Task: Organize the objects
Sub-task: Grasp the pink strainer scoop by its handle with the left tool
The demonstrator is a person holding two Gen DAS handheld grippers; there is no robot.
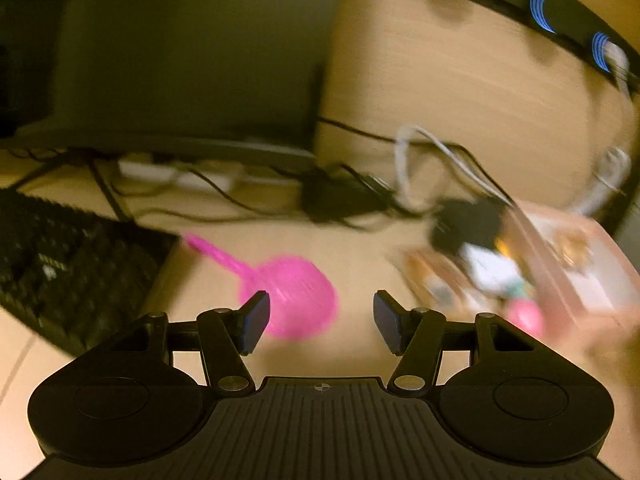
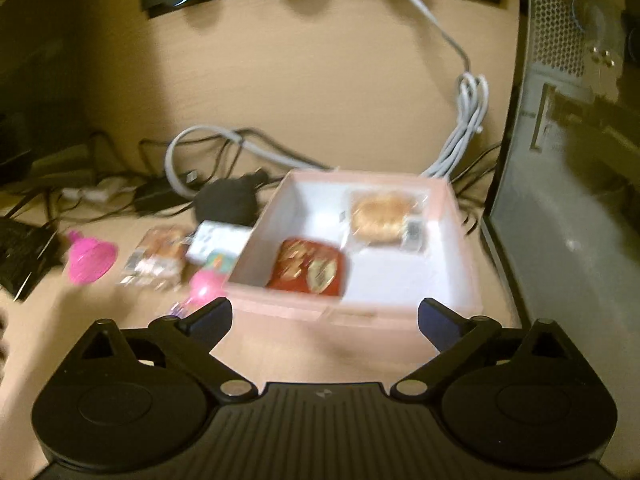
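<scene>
the bench [image 2: 320, 80] was a pale wood-grain surface with a grey computer tower [image 2: 568, 168] standing at its right side in the right wrist view. a black keyboard [image 1: 68, 264] lay at the left edge, and a tangle of black and white cables [image 2: 224, 148] ran along the back.

a pink box [image 2: 460, 248] with a white inside sat open near the tower. in it lay a red packet [image 2: 308, 268] toward the front left and a wrapped round pastry [image 2: 380, 216] toward the back.

left of the box, on the bare bench, lay a white carton [image 2: 216, 240], a clear wrapped snack [image 2: 160, 260], a pink flat scoop with a thin handle [image 1: 296, 300], and a small pink round toy [image 2: 204, 286] just beside the box's front corner. a black round device [image 2: 228, 204] sat behind the carton.

the left hand-held gripper [image 1: 320, 320] hovered over the bench with its jaws about half apart and nothing between them; the scoop lay just beyond its left finger. the right hand-held gripper [image 2: 324, 320] stood before the box's front wall, jaws spread wide and gripping nothing.
</scene>
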